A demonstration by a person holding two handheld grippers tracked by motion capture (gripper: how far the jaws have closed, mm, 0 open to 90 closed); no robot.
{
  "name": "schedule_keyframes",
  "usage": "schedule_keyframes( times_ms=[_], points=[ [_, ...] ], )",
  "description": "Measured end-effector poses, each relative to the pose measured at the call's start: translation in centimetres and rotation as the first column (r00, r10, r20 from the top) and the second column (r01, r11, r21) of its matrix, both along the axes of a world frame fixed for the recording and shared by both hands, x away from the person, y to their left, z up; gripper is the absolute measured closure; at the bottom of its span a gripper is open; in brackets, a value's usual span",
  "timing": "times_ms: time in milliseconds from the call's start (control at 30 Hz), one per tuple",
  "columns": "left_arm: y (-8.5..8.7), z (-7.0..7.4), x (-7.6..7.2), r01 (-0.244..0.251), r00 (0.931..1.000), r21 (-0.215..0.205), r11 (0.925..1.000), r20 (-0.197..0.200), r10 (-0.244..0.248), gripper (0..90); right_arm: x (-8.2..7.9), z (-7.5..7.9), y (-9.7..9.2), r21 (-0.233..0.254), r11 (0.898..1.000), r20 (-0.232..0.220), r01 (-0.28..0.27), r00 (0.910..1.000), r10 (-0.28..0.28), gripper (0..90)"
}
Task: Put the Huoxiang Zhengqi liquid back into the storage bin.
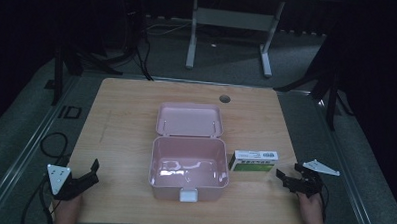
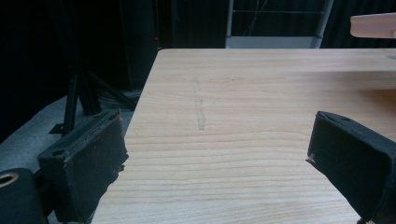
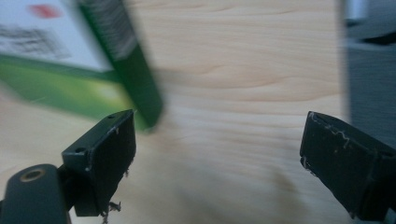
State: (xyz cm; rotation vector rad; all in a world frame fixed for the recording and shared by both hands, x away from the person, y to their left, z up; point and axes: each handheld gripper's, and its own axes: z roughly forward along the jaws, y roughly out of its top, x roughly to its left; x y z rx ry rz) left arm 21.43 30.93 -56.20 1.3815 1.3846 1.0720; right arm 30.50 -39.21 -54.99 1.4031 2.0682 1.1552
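Holding the right gripper [image 1: 287, 178] with jaws wide apart, gripping nothing, just beside the green and white carton [image 1: 253, 161] lying on the table [image 1: 121, 119], right of the open pink box [image 1: 189, 166]; left gripper [image 1: 86, 175] also gaping, empty.

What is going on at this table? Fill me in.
A person holds a gripper in each hand at a wooden table. The right gripper, jaws open, is close to a small white-and-green cardboard box lying beside an open, empty pink plastic lidded box. The left gripper, also open, sits at the table's near left corner, holding nothing.
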Motion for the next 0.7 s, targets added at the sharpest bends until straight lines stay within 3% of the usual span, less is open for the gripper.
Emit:
schedule_keyframes(
  times_ms=[67,133,267,400,433,467,500,700],
  points=[
    [0.0,0.0,0.0,0.001,1.0000,0.001,1.0000,0.000,-0.001,4.6,-0.1,0.1,0.1,0.003,0.998,-0.022,-0.067,0.9975,0.067,10.4],
    [0.0,0.0,0.0,0.004,1.0000,0.004,1.0000,-0.001,-0.004,4.6,-0.2,0.1,0.3,-0.008,0.991,-0.055,-0.136,0.9892,0.136,10.4],
    [0.0,0.0,0.0,0.005,1.0000,0.001,1.0000,0.001,-0.005,4.5,-0.3,0.3,0.6,-0.052,0.970,-0.099,-0.235,0.9683,0.230,10.4],
    [0.1,0.0,0.0,0.011,0.9999,-0.003,0.9999,-0.004,-0.011,4.5,-0.6,1.1,0.9,-0.055,0.942,-0.141,-0.330,0.9369,0.320,10.4],
    [0.1,0.0,0.0,0.011,0.9999,-0.003,0.9999,-0.004,-0.011,4.4,-0.6,1.1,0.9,-0.055,0.942,-0.141,-0.330,0.9369,0.320,10.4],
    [0.1,0.0,0.0,0.013,0.9999,-0.002,0.9999,-0.007,-0.013,4.4,-0.7,1.3,1.0,-0.060,0.931,-0.155,-0.359,0.9250,0.347,10.4],
    [0.1,0.0,0.0,0.014,0.9999,-0.002,0.9999,-0.006,-0.014,4.3,-0.8,1.4,1.3,-0.066,0.914,-0.190,-0.399,0.9047,0.381,10.4],
    [0.1,0.0,0.1,0.019,0.9998,-0.003,0.9998,-0.008,-0.019,4.1,-1.0,1.5,2.3,-0.095,0.852,-0.286,-0.514,0.8343,0.471,10.4]
  ],
)
